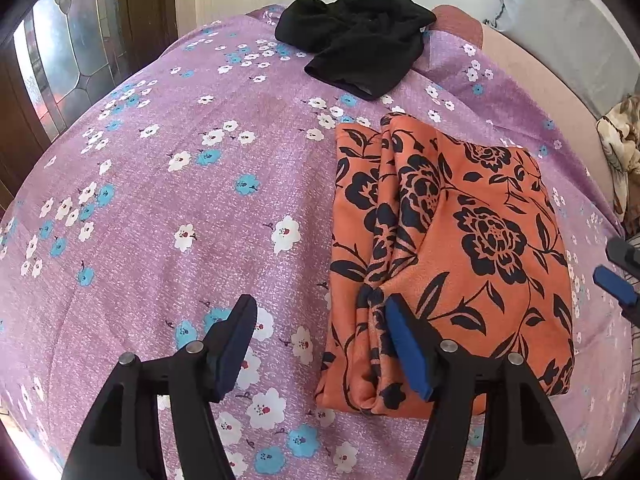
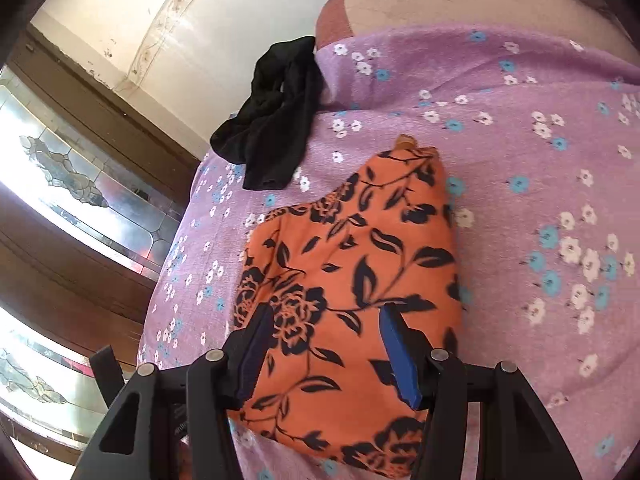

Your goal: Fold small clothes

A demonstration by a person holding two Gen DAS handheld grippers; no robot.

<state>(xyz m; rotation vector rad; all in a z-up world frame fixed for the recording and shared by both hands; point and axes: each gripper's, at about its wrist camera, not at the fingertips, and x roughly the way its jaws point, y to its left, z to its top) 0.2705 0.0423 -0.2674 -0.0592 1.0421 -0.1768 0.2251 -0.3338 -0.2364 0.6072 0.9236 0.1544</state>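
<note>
A folded orange cloth with black flowers lies flat on the purple floral bedsheet. My left gripper is open just above the sheet; its right finger hangs over the cloth's left folded edge and its left finger over bare sheet. My right gripper is also open, hovering over the near part of the orange cloth, which shows between the blue pads without being pinched. The right gripper pokes in at the far right of the left wrist view. A crumpled black garment lies farther back.
The black garment sits near the bed's far edge. A wooden door with patterned glass stands beside the bed. A beige patterned cloth lies at the right edge, and the pink mattress end shows beyond the sheet.
</note>
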